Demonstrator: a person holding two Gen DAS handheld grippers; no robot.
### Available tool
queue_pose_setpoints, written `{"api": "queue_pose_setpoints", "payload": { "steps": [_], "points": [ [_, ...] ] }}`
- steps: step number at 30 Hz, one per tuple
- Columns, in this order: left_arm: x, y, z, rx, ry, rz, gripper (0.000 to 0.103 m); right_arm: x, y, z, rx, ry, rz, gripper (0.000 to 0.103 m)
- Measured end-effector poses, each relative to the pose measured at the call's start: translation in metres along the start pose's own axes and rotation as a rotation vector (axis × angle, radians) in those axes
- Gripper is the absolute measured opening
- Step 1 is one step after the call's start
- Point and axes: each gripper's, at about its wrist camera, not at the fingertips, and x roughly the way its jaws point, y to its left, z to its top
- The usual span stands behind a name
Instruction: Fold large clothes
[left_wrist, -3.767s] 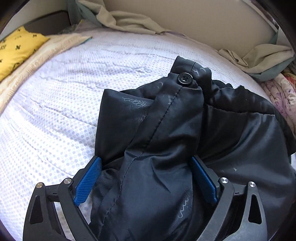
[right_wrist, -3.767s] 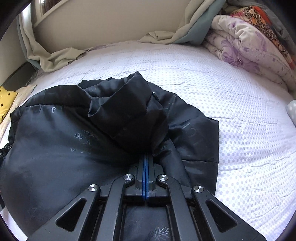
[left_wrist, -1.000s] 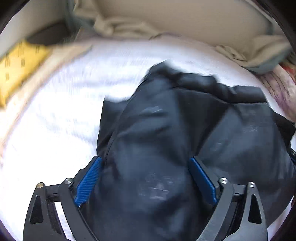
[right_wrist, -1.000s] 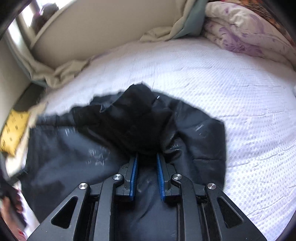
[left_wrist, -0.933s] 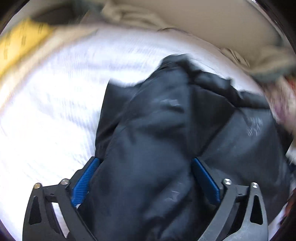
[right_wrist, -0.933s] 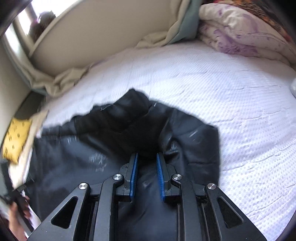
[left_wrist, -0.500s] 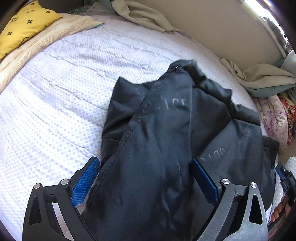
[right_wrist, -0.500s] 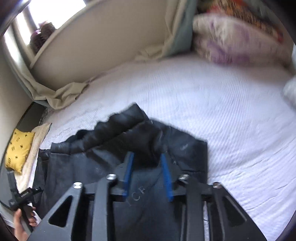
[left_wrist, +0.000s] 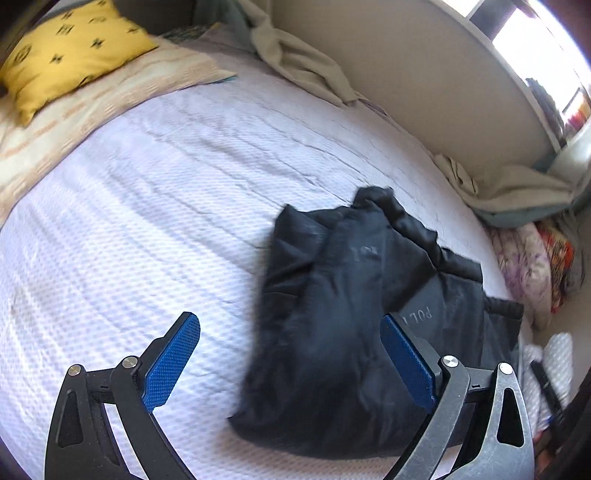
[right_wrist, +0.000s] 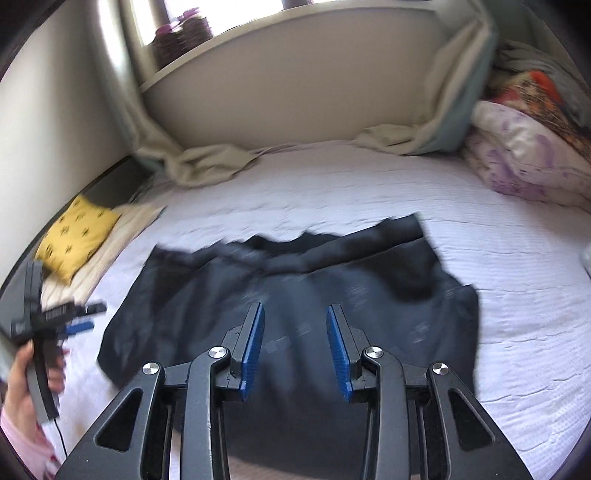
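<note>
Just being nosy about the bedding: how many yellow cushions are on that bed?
1. The yellow cushion lies at the bed's far left edge, on a pale striped cloth, well clear of the dark jacket. Others could be hidden beyond the views.

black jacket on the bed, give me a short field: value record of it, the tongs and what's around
garment: black jacket, lying folded on the white bedspread
left tongs: open, nothing gripped
right tongs: open, jaws have just been opening, jacket below, not pinched
yellow pillow: at the bed's edge, apart from the jacket
floral duvet: piled at the other side
</note>
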Motion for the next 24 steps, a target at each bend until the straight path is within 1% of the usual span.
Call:
{"api": "queue_pose_setpoints", "payload": {
  "steps": [1, 6, 10, 13, 14, 18, 19, 22, 24],
  "points": [
    [0.002, 0.004, -0.001, -0.011, 0.008, -0.014, 0.099, 0.002, 0.01, -0.003, -0.027, 0.011, 0.015, 0.031],
    [0.006, 0.027, -0.011, -0.115, 0.082, -0.138, 0.099, 0.013, 0.04, -0.015, -0.102, 0.039, 0.048, 0.026],
    [0.019, 0.026, -0.018, -0.124, 0.126, -0.172, 0.099, 0.033, 0.056, -0.019, -0.127, 0.058, 0.043, 0.024],
    [0.032, 0.025, -0.023, -0.157, 0.164, -0.2, 0.099, 0.048, 0.06, -0.019, -0.137, 0.068, 0.021, 0.024],
    [0.038, 0.026, -0.025, -0.181, 0.184, -0.219, 0.099, 0.054, 0.06, -0.019, -0.138, 0.076, 0.017, 0.024],
    [0.059, 0.023, -0.033, -0.228, 0.233, -0.247, 0.099, 0.077, 0.055, -0.024, -0.142, 0.118, -0.02, 0.024],
    [0.062, 0.022, -0.034, -0.231, 0.241, -0.252, 0.098, 0.083, 0.052, -0.026, -0.145, 0.131, -0.032, 0.024],
    [0.072, 0.015, -0.04, -0.218, 0.259, -0.248, 0.097, 0.103, 0.042, -0.032, -0.143, 0.177, -0.059, 0.017],
    [0.076, 0.012, -0.041, -0.206, 0.256, -0.243, 0.097, 0.113, 0.036, -0.036, -0.135, 0.198, -0.055, 0.016]
  ]
}}
